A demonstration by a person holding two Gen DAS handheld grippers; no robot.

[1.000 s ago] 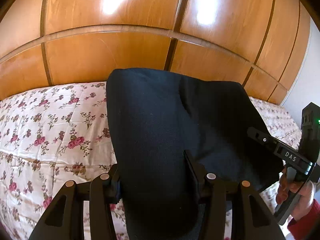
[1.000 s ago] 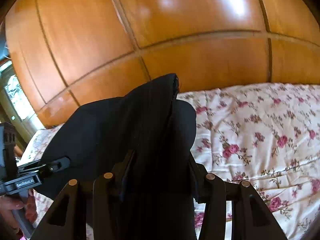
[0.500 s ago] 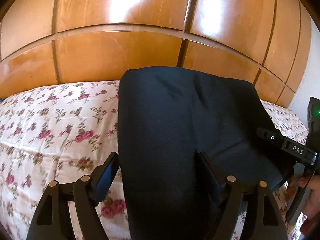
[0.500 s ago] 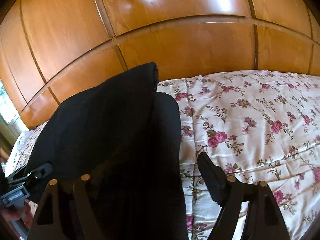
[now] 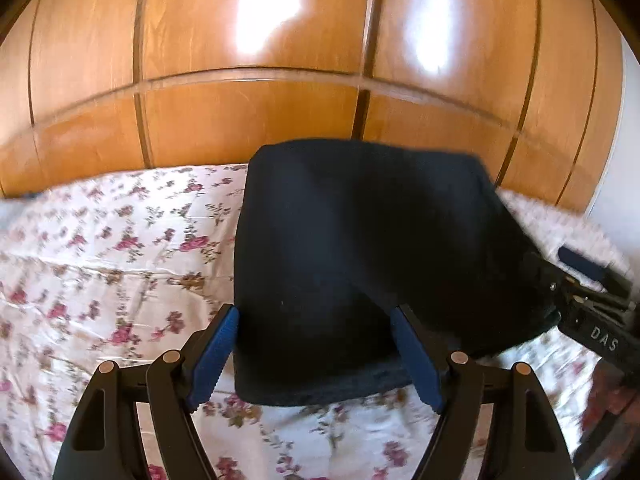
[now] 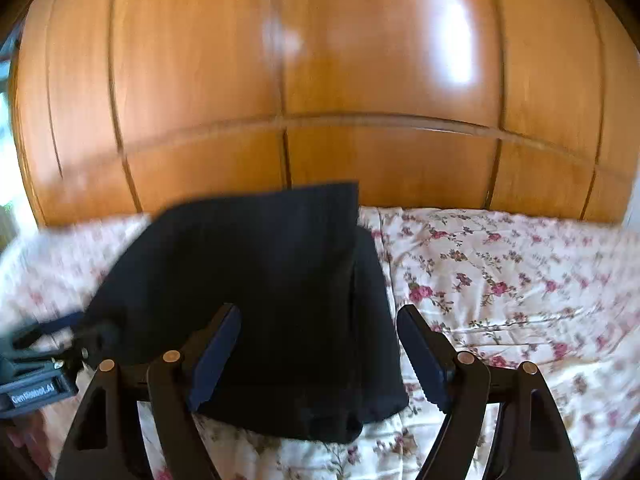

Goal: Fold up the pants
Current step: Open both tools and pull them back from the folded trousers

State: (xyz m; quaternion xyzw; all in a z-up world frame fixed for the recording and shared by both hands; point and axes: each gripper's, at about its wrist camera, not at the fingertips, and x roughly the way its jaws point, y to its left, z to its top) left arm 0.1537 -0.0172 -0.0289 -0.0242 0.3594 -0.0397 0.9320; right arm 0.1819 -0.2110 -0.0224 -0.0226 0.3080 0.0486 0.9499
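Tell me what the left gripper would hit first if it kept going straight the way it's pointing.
Most likely the folded black pants, lying on the floral bedspread directly ahead of the open left gripper. Depth is hard to judge, but nothing else shows in between.

Black tool (image 5: 316,354) frames, blue ribbed pads (image 5: 214,354) (copper-coloured rivets).

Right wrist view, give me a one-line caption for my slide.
Right gripper, jaws open, over folded dark pants lying on a floral bedspread, wooden wardrobe behind.
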